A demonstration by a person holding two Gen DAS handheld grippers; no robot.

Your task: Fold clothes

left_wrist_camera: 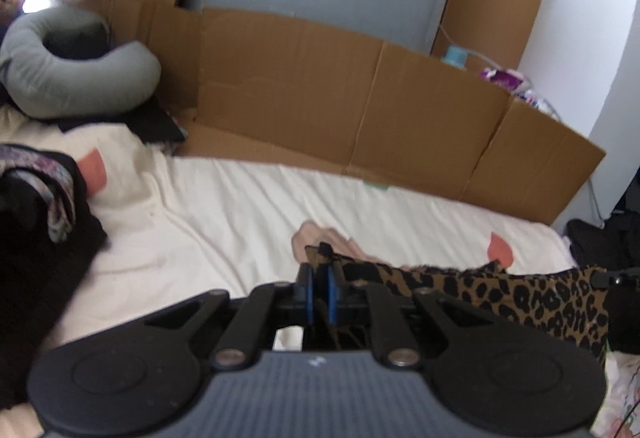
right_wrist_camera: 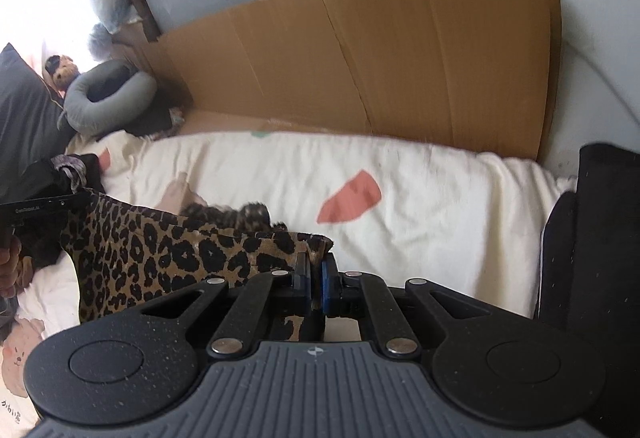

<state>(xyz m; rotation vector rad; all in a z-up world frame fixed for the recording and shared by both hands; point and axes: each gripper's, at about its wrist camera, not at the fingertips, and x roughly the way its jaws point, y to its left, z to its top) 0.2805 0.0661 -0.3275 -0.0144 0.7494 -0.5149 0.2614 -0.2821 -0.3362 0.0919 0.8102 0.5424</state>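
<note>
Cream bed (right_wrist_camera: 420, 174) fills the view, cardboard (right_wrist_camera: 360, 58) propped at twelve o'clock. The leopard cloth (right_wrist_camera: 160, 250) is strung taut above the sheet between both tools. Left gripper (left_wrist_camera: 320, 280) pinches one corner, right gripper (right_wrist_camera: 316, 268) clamps the other, both closed on fabric. Risk: thin bites, so an uneven tug could slip a corner and skew the fold.

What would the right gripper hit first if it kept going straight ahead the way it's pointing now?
Past the leopard-print garment pinched in the right gripper, the cream bedsheet probably comes first, then the cardboard wall behind it; depth is unclear.
</note>
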